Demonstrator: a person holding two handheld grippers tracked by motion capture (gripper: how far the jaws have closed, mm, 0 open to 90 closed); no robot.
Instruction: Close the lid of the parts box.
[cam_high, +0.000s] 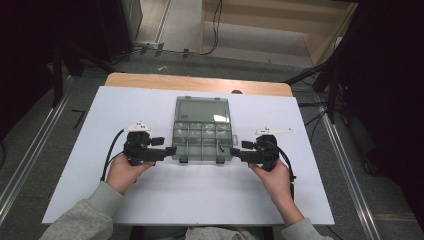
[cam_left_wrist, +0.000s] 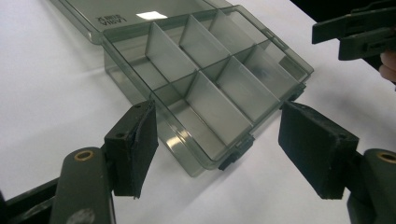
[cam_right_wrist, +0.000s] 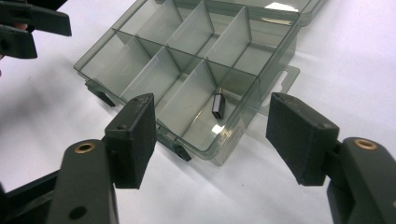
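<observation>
While lidded open, organizer box (cam_high: 202, 135) sits between tools.

One compartment box (cam_high: 203, 131); one small adapter (cam_right_wrist: 218, 107); two grippers

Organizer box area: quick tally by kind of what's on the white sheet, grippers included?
Clear compartment box, lid open: 1
Small dark metal part in a near corner compartment: 1
Handheld grippers, jaws open, at the box's near corners: 2, left gripper and right gripper
Total: 4
</observation>
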